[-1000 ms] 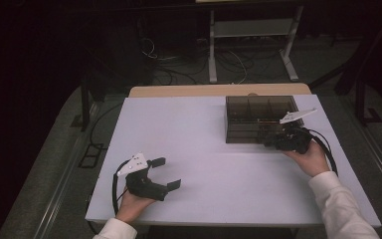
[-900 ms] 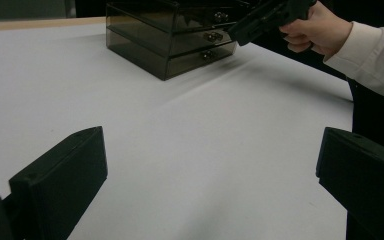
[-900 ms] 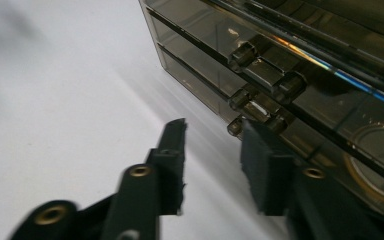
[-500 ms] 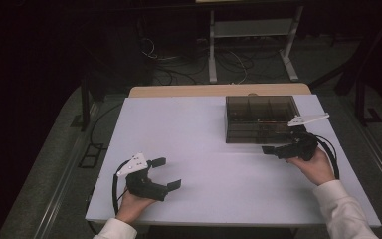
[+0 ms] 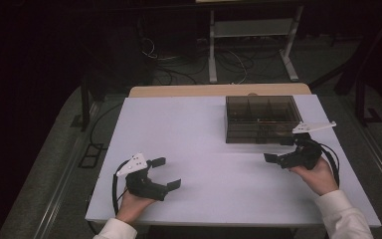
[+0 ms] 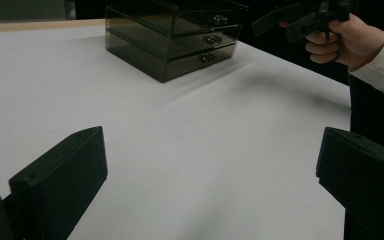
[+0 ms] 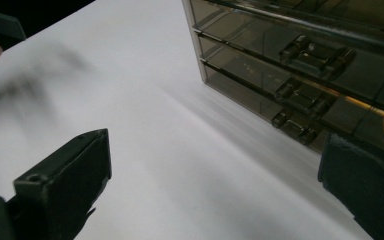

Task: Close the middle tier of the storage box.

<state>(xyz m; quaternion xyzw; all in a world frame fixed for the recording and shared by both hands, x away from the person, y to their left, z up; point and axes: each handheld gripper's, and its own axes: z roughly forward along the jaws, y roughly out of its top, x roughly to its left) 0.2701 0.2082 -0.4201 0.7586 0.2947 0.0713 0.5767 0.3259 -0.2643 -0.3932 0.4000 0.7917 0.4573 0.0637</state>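
A smoky see-through drawer box (image 5: pixel 261 119) stands at the back right of the white table (image 5: pixel 204 144). Its three drawers (image 7: pixel 300 65) with small handles look pushed in. My right gripper (image 5: pixel 274 159) hovers just in front of the box's near right corner. Its jaws (image 7: pixel 215 175) have just been opening and now stand wide, with bare table between them. My left gripper (image 5: pixel 167 173) rests open near the front left edge, with nothing between its jaws (image 6: pixel 205 170). The left gripper view shows the box (image 6: pixel 175 35) far off and the right gripper (image 6: pixel 290 17) in a hand.
A wooden tabletop edge (image 5: pixel 219 90) sits behind the white table. Cables (image 5: pixel 179 62) and a metal stand (image 5: pixel 251 35) are on the dark floor beyond. Bare white surface lies between the two grippers.
The right gripper has drawn back from the box's front toward the person and its jaws have opened wide. The left gripper has stayed put.
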